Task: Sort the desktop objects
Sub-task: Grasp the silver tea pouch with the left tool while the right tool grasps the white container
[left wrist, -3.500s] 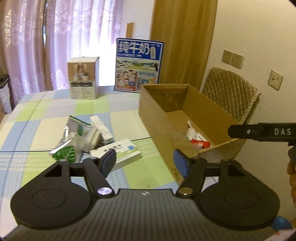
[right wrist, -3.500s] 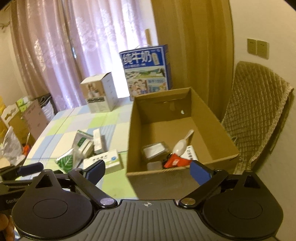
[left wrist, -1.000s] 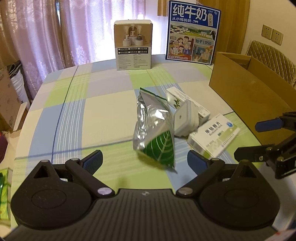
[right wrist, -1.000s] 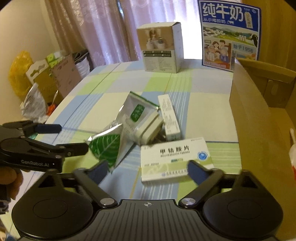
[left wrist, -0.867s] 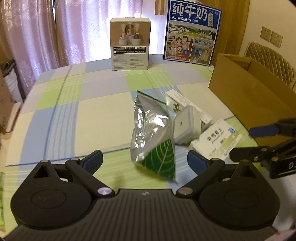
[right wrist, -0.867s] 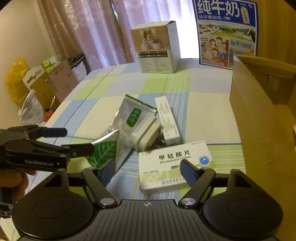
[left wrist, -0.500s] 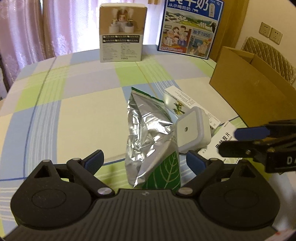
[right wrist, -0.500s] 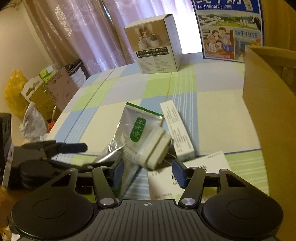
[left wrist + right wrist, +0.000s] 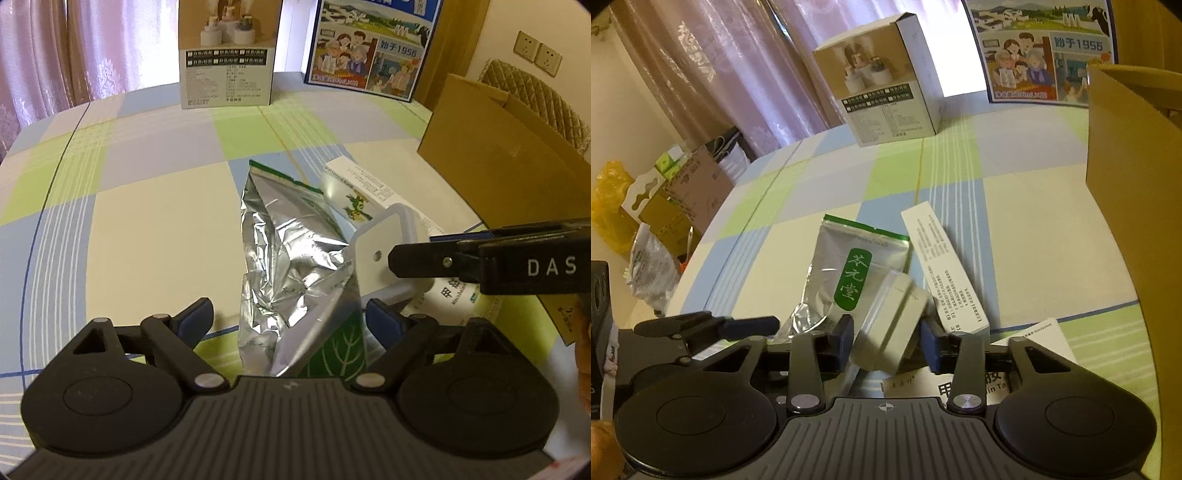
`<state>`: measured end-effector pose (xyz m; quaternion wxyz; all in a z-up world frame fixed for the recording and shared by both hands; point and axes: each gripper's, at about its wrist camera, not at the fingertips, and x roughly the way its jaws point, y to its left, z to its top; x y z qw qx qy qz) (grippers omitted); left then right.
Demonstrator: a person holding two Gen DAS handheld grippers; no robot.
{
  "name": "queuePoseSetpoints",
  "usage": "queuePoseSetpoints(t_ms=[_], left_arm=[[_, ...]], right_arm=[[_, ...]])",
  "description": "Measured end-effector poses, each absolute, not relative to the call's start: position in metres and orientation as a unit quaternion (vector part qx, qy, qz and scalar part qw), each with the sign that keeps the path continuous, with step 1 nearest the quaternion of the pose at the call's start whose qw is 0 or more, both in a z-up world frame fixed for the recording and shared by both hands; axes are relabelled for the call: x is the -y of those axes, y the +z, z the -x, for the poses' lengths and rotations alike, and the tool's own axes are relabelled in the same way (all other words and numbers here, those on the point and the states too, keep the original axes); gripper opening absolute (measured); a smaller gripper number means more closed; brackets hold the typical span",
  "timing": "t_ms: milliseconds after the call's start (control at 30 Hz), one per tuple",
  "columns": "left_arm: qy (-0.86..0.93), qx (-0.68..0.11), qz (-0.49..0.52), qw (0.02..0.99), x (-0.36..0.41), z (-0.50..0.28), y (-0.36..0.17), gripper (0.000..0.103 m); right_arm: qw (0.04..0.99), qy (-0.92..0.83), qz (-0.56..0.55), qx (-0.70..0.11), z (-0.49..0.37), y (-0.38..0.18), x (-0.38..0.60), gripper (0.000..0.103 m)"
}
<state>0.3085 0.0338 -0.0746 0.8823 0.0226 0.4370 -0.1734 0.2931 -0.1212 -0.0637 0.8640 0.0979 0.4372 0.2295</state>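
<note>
Crinkled silver foil pouch [image 9: 291,266], white square plug [image 9: 890,321] leaning against it

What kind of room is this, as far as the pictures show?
Probably a home dining room: a table under a checked tablecloth, lace curtains at a window, and a quilted chair by wall sockets.

The bench [image 9: 155,206] wears a checked cloth of green, blue and cream. A crumpled silver foil pouch [image 9: 291,258], a long white carton [image 9: 945,266] and a flat white medicine box [image 9: 458,295] lie clustered near. A brown cardboard box [image 9: 509,158] stands right; a white product box [image 9: 227,70] and blue milk carton [image 9: 365,48] stand far.
</note>
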Motion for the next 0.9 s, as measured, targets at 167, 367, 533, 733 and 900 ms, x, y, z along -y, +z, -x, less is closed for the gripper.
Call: queuePoseSetpoints(t_ms=[167, 367, 533, 733, 900], left_arm=[[-0.179, -0.444, -0.011, 0.878, -0.033, -0.307, -0.078, 0.063], [-0.172, -0.453, -0.037, 0.874, -0.033, -0.284, -0.070, 0.049], [-0.174, -0.469, -0.058, 0.864, -0.038, -0.234, -0.064, 0.049], [-0.182, -0.484, -0.088, 0.851, -0.036, -0.171, -0.055, 0.049], [-0.184, -0.494, -0.095, 0.845, -0.032, -0.135, -0.050, 0.053]], right_arm=[[0.865, 0.227, -0.092, -0.438, -0.291, -0.064, 0.120, 0.025], [0.852, 0.254, -0.073, -0.452, -0.262, -0.061, 0.118, 0.024], [0.836, 0.290, -0.029, -0.465, -0.214, -0.056, 0.123, 0.024], [0.826, 0.304, 0.043, -0.473, -0.155, -0.048, 0.146, 0.024], [0.822, 0.301, 0.069, -0.479, -0.124, -0.045, 0.161, 0.025]])
